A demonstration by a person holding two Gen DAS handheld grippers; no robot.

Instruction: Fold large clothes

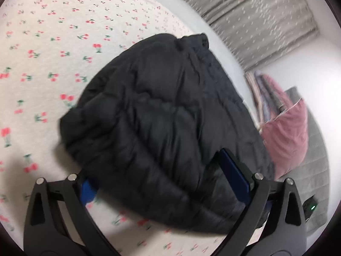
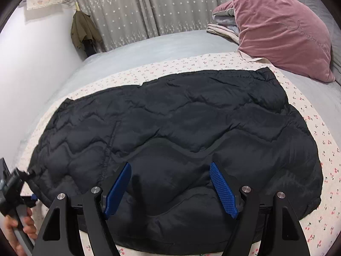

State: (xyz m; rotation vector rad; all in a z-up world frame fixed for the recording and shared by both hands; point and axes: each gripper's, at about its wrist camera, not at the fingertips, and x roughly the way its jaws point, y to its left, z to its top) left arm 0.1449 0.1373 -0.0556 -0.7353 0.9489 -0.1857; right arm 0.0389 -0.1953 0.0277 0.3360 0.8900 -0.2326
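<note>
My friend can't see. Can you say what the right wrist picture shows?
A puffy black jacket lies spread on a cherry-print sheet on a bed, with the open right gripper just above its near edge. A pink pillow sits behind.

The jacket [image 2: 177, 140] lies flat on a printed sheet [image 2: 315, 140] spread over the bed [image 2: 162, 44]. Beyond the jacket's far right corner a pillow [image 2: 277, 27] leans, folded blankets [image 2: 223, 27] stacked just behind it. Past the jacket's far edge hang curtains [image 2: 149, 6]; a coat [image 2: 84, 29] hangs to their left.
</note>
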